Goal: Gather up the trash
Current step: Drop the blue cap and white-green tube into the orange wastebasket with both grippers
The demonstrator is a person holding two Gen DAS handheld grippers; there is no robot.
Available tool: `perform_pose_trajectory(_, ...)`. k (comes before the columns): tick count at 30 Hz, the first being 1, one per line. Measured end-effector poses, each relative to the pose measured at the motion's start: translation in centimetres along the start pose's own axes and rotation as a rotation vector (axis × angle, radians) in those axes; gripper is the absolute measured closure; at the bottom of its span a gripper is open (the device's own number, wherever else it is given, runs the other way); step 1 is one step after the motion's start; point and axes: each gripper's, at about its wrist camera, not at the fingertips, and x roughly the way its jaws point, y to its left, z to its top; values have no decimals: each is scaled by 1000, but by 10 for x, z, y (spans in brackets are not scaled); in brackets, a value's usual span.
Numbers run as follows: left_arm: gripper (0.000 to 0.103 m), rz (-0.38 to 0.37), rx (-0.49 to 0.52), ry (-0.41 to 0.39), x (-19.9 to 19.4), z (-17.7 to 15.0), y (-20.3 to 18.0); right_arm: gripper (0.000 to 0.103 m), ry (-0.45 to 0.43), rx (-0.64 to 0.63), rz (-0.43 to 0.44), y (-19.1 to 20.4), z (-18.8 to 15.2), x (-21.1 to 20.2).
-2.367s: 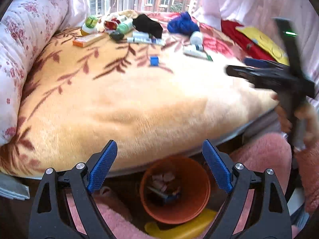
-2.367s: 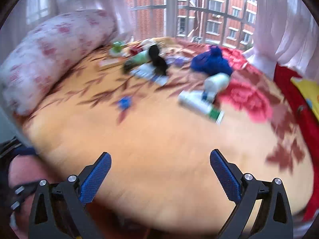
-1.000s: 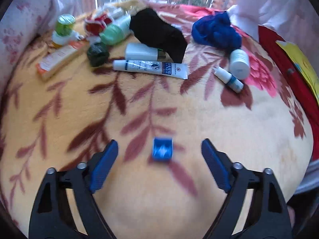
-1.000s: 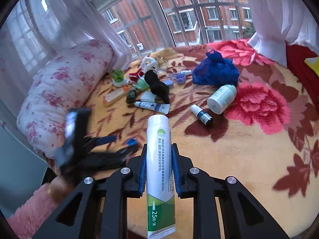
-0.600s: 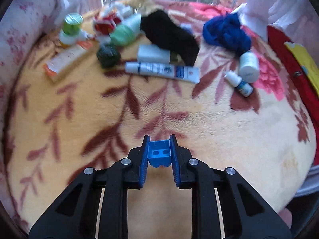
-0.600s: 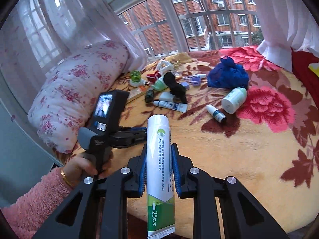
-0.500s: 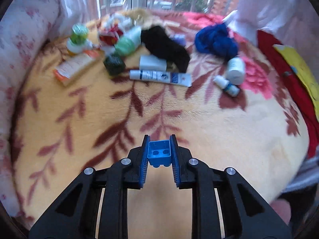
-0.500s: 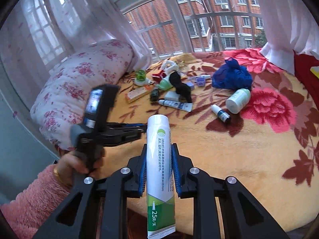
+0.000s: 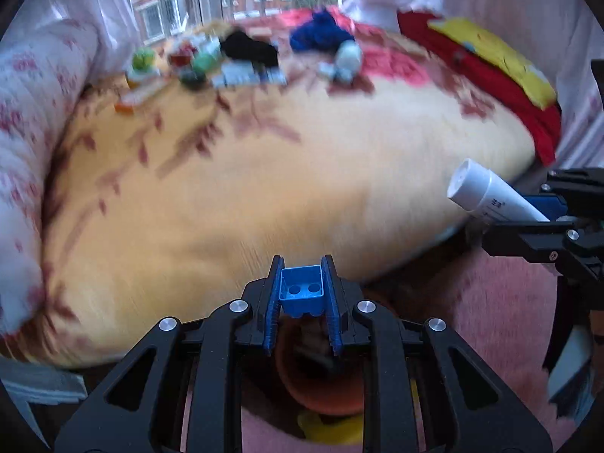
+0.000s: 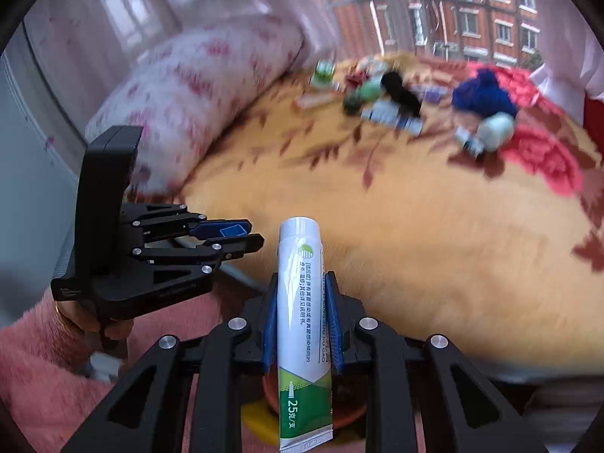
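My left gripper (image 9: 302, 290) is shut on a small blue toy brick (image 9: 302, 288) and holds it off the bed's near edge, above an orange bin (image 9: 321, 385) on the floor. It also shows in the right wrist view (image 10: 241, 236) at the left. My right gripper (image 10: 302, 302) is shut on a white and green tube (image 10: 304, 324), held upright over the same orange bin (image 10: 347, 411). The tube (image 9: 487, 194) and right gripper show at the right of the left wrist view.
A yellow floral blanket (image 9: 234, 188) covers the bed. Bottles, tubes, a black sock (image 9: 249, 51) and a blue cloth (image 9: 321, 32) lie at its far side. A floral pillow (image 10: 196, 94) lies at the left. Red and yellow cloth (image 9: 490, 64) lies at the right.
My left gripper closed on the blue brick, lifted it off the blanket and drew back past the bed edge to above the bin. My right gripper, holding the tube, came down beside it.
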Motion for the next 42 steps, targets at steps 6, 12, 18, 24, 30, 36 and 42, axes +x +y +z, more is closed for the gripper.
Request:
perform_pose_trajectory(6,83,-44,-22,193,57,-62,-9,80,178,64,5,-3,-53,51)
perform_pose_trajectory(12,83,-64,-30,413,127,-104,-21,80,350,154,-29,-26,-94,119)
perform_pose_trajectory(18,82,-51,-90,520,170,-113,-11,78,411,218,-56,-40,-104,150)
perform_pose_trajectory(24,35,-20,-145,530,178,-122,1,35,367,211,-118,-42,-95,148)
perform_pose_trajectory(30,28,-17,-136,518,174,-122,-1,33,336,234,-135,-44,-91,142)
perform_pose_trajectory(36,27,41,-104,425,148,-110,-5,24,267,237,-130,-42,-84,115)
perform_pose_trajectory(42,27,-60,-95,206,86,-83,-9,11,77,162,-66,-37,-32,50)
